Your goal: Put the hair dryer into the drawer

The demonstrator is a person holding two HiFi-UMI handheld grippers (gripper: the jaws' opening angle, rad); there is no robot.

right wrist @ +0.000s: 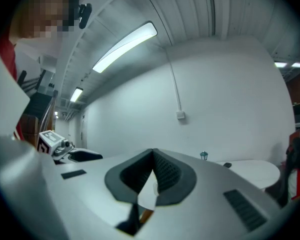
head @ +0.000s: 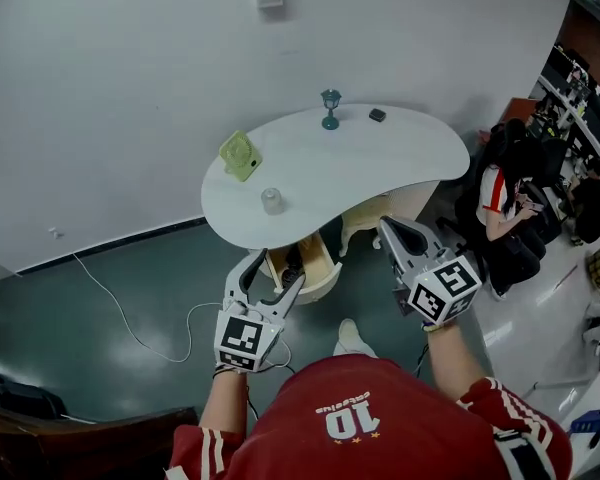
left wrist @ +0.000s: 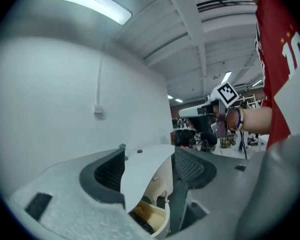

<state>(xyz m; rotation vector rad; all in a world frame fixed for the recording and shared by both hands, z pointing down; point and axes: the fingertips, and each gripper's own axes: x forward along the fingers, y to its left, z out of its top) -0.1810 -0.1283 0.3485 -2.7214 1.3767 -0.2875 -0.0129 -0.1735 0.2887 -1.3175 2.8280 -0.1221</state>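
Note:
A cream drawer [head: 320, 273] stands pulled open under the white table [head: 310, 183]; it also shows in the left gripper view as the drawer [left wrist: 157, 219]. Something dark [head: 293, 261] lies inside it, too small to identify as the hair dryer. My left gripper [head: 278, 266] hangs in the air just in front of the drawer, open with nothing between its jaws [left wrist: 149, 156]. My right gripper [head: 388, 226] is raised to the right of the drawer near the table's edge. Its jaws meet at the tips with nothing held [right wrist: 152, 154].
On the table sit a green object [head: 240, 155], a small glass [head: 272, 201], a teal lantern [head: 330, 108] and a small black item [head: 377, 115]. A white cable [head: 130, 318] trails over the floor at left. A seated person [head: 505, 203] is at right.

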